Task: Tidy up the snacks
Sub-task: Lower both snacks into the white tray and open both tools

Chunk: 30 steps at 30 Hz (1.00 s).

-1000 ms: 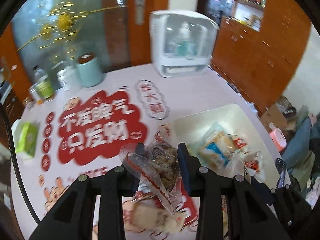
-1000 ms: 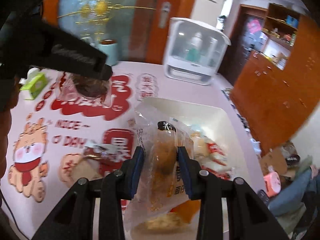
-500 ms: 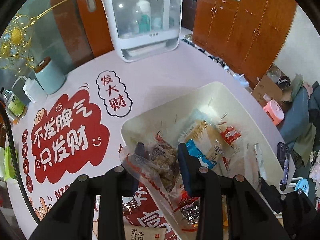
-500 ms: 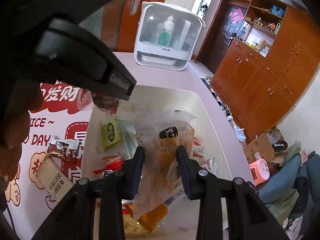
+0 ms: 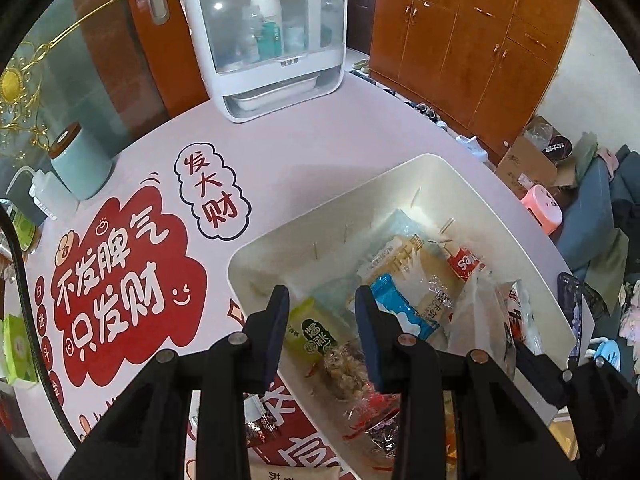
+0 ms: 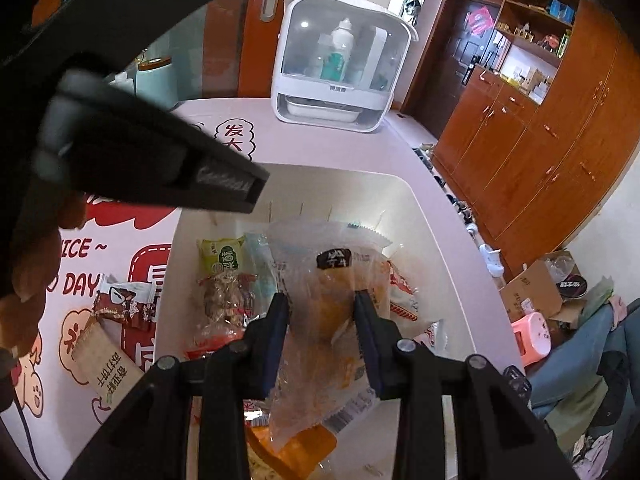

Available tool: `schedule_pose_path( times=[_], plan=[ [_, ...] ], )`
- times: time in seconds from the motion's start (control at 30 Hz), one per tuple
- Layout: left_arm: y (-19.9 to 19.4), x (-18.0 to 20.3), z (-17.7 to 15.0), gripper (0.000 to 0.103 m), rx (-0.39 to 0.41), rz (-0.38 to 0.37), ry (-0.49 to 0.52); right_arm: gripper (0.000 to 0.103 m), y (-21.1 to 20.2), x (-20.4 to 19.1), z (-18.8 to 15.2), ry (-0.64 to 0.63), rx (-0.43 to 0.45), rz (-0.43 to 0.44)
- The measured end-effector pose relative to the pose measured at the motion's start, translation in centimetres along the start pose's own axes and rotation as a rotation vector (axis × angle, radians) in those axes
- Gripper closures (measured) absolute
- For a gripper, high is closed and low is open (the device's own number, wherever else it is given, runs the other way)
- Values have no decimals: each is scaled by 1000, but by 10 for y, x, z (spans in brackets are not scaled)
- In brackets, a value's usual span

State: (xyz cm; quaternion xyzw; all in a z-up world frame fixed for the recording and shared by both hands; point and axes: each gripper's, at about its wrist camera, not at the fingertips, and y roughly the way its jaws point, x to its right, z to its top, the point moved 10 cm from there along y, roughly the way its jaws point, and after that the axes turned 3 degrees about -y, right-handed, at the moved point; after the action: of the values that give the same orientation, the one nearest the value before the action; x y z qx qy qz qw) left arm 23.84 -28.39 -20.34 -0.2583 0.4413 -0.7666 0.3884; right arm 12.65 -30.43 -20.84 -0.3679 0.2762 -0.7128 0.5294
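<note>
Two grippers above a white bin [image 5: 472,184] on a pink table [image 5: 304,148]. Left gripper [image 5: 322,312]: jaws parted, nothing between them, hovering over the bin's near corner, above a green packet [image 5: 310,326] and a clear bag of brown snacks [image 5: 344,364] lying inside. Right gripper [image 6: 320,316]: closed on a clear bag with an orange pastry [image 6: 328,300], held over the bin's middle. Outside the bin, on the table: a brown wrapper [image 6: 124,306] and a tan packet [image 6: 106,364], just beside its left wall.
</note>
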Motion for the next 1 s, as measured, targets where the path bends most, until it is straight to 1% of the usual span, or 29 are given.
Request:
schedule_pose_path(
  times=[0.17, 0.2, 0.23, 0.3, 0.37, 0.47, 0.5, 1.0],
  plan=[
    [0, -1, -1, 70, 0, -2, -3, 67, 3, 2, 3, 5, -11, 15],
    [0, -1, -1, 63, -1, -1, -2, 67, 3, 2, 3, 5, -13, 18],
    [0, -1, -1, 47, -2, 0, 1, 66, 3, 2, 4, 5, -14, 17],
    [-3, -2, 0, 27, 15, 8, 4, 66, 2, 4, 5, 6, -4, 17],
    [-7, -3, 1, 26, 36, 17, 7, 65, -2, 5, 8, -5, 11, -5],
    [-10, -2, -1, 26, 31, 10, 5, 58, -4, 5, 9, -9, 21, -10],
    [-11, -3, -1, 26, 31, 10, 3, 57, -5, 5, 10, -9, 22, -8],
    [-34, -12, -14, 26, 51, 19, -26, 57, -16, 4, 15, -21, 40, -7]
  ],
)
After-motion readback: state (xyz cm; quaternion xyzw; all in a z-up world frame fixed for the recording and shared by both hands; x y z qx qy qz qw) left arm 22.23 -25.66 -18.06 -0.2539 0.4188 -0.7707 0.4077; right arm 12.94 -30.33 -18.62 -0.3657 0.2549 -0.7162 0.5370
